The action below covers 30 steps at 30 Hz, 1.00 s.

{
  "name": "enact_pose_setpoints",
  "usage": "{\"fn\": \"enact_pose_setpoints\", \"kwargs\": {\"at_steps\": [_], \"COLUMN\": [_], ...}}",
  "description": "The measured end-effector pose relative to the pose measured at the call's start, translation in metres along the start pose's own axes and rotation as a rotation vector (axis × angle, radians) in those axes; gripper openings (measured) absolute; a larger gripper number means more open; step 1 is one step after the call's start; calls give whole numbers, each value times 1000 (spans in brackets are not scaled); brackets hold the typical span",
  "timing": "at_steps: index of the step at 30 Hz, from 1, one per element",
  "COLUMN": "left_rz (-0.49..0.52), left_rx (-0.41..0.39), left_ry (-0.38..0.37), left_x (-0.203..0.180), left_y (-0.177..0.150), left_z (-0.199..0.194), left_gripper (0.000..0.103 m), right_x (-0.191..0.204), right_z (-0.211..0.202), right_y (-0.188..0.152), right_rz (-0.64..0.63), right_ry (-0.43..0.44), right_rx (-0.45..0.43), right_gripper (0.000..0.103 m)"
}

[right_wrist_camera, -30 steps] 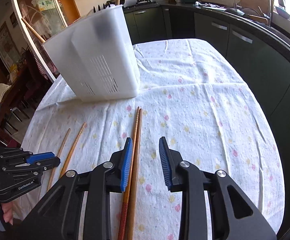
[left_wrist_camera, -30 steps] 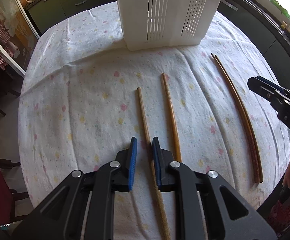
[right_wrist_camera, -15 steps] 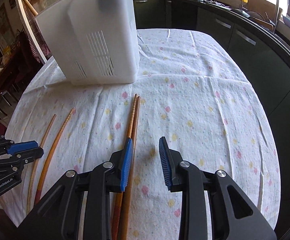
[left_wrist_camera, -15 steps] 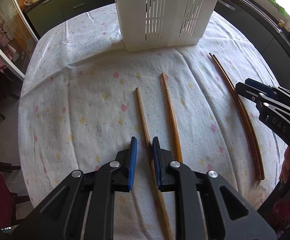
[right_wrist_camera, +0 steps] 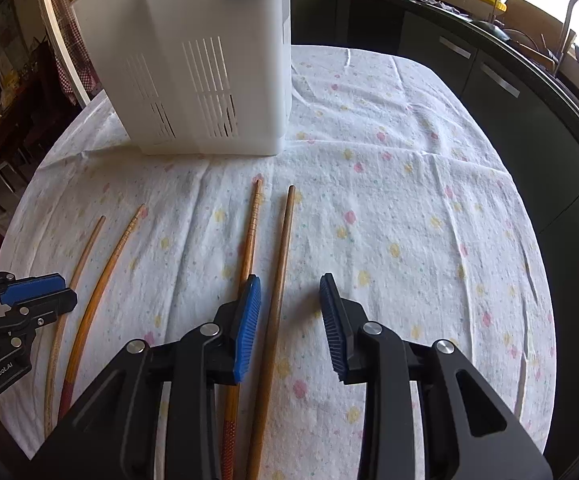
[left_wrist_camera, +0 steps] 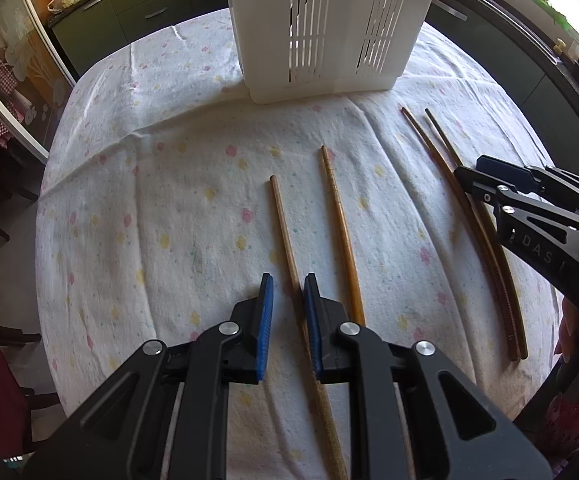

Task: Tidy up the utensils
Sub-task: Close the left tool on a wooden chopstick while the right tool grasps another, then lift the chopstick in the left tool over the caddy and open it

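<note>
1. So, nothing is sorted yet: four long brown wooden chopsticks lie flat on the table [left_wrist_camera: 137, 208] with its white flower-dotted cloth; the tall white slotted plastic utensil holder [left_wrist_camera: 329, 28] stands behind them, contents mostly unseen.
2. Left pair [left_wrist_camera: 313, 240] lies apart, right pair [right_wrist_camera: 265, 264] slightly splayed; all long axes run toward the holder, thin tips nearest it.
3. Left hand-held gripper [left_wrist_camera: 288, 294]: nearly clenched, straddling the leftmost stick, contact unclear.
4. Right hand-held gripper [right_wrist_camera: 290, 294]: released, jaws astride one stick of the right pair, pads not pressing.
5. Left to do, I judge: grasp, lift, drop all four in.
</note>
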State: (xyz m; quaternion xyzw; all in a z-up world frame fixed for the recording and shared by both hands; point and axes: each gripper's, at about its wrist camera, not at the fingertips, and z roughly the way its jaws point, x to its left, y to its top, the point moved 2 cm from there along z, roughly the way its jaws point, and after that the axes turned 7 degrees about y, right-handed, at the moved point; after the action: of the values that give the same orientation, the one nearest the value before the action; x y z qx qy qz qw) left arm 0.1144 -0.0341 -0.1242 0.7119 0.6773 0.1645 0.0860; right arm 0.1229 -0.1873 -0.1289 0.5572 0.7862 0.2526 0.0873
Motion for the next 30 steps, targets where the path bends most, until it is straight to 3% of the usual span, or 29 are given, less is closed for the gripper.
{"fn": "enact_pose_setpoints", "kwargs": {"at_steps": [4,9,19,30], "left_rz": [-10,-31,-49,-25], "left_rx": [1,15,52,-50], "left_ry": [-10,-39,-113,-123], "left_x": [1,7,9,10], "left_y": [0,2,3,9], "left_z": [0,2,1,-40], "left_gripper": [15,8,6,6], "right_x": [2,1,-27,-34], "right_z": [4,5,-15,-72], "right_y": [7,13,8,10], "right_rz": [-17,-21,73,109], "right_ry": [20,63,142,189], "right_rx": [21,59,10,-135], "right_gripper": [27,8,6,6]}}
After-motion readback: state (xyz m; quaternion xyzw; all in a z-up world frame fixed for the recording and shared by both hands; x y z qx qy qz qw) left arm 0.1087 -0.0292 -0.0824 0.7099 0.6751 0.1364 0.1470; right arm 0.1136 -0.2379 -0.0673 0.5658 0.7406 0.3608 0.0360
